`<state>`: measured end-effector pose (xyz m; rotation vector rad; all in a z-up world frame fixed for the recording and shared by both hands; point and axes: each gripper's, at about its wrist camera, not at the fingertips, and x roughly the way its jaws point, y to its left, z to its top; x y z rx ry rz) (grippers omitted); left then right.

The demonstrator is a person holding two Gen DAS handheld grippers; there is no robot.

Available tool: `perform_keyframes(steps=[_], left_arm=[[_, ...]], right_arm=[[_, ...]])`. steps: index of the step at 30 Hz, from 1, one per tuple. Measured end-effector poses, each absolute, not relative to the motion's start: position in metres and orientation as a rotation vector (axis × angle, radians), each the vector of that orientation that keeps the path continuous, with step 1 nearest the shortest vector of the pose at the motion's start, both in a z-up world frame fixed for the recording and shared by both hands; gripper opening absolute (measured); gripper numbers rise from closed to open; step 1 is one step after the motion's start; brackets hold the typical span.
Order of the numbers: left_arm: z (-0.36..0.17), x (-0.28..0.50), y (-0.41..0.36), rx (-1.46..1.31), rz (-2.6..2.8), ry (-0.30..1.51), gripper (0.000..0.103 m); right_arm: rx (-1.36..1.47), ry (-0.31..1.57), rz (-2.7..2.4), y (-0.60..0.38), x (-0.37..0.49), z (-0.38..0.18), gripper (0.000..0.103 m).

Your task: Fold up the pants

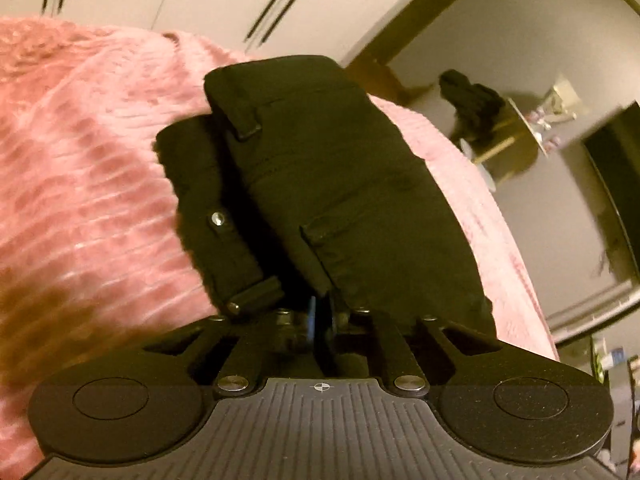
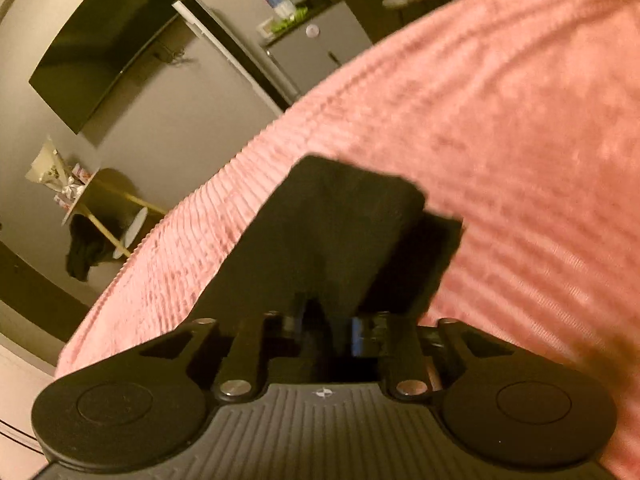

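From my left-hand camera I see the pink ribbed blanket [image 1: 100,168] filling the left side, with a brown patch [image 1: 44,320] of it near my rig; I cannot tell what that patch is. In the middle lie the black pants [image 1: 320,184], folded into a thick bundle on the blanket, a belt loop [image 1: 246,128] and a metal rivet [image 1: 216,218] showing on top. My left gripper [image 1: 320,316] has its jaws nearly pressed together, pinching the near edge of the pants, though dark cloth against dark metal makes the contact hard to read. To the right the blanket drops off at the bed's edge, and beyond it stand a small round side table [image 1: 516,140] with dark clothing [image 1: 472,104] draped on it and a dark screen [image 1: 612,176] on the wall, all blurred. From my right-hand camera, the screen [image 2: 100,56] and the side table [image 2: 104,208] sit at the left past the bed's edge, with a grey cabinet [image 2: 320,48] further back, its top clutter too small to name. My right gripper [image 2: 332,328] holds a fold of the pants [image 2: 332,232] between narrowly parted jaws; the fingertips are buried in cloth. Open blanket [image 2: 520,140] spreads right, clear of obstacles, and runs out of frame.
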<state>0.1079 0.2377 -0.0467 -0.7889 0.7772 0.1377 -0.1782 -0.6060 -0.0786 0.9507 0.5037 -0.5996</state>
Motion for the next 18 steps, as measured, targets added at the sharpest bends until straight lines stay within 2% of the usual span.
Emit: perform_keyframes(steps=[2,3,5,6,7,8,10,13,18], left_arm=[[-0.05,0.111,0.237,-0.806,0.135,0.779,0.027],[-0.051,0.116,0.236,-0.824,0.127,0.78,0.038],[-0.055,0.123,0.238,-0.876,0.138,0.784,0.04],[-0.056,0.125,0.238,-0.897,0.146,0.783,0.038],[-0.057,0.126,0.239,-0.915,0.158,0.782,0.027],[-0.058,0.126,0.24,-0.925,0.178,0.782,0.022],[-0.059,0.122,0.242,-0.93,0.189,0.77,0.007],[-0.048,0.112,0.242,-0.891,0.18,0.727,0.004],[-0.025,0.079,0.25,-0.881,0.125,0.618,0.003]], right_arm=[[0.974,0.493,-0.58,-0.604,-0.175,-0.081,0.025],[0.987,0.486,-0.573,-0.604,-0.174,-0.082,0.025],[1.018,0.476,-0.557,-0.607,-0.173,-0.083,0.021],[1.018,0.474,-0.562,-0.605,-0.171,-0.082,0.017],[1.004,0.474,-0.566,-0.604,-0.17,-0.079,0.01],[0.984,0.474,-0.572,-0.602,-0.167,-0.075,0.006],[0.933,0.462,-0.579,-0.599,-0.167,-0.065,0.004],[0.841,0.437,-0.594,-0.594,-0.171,-0.048,0.004],[0.723,0.399,-0.638,-0.586,-0.177,-0.035,0.004]])
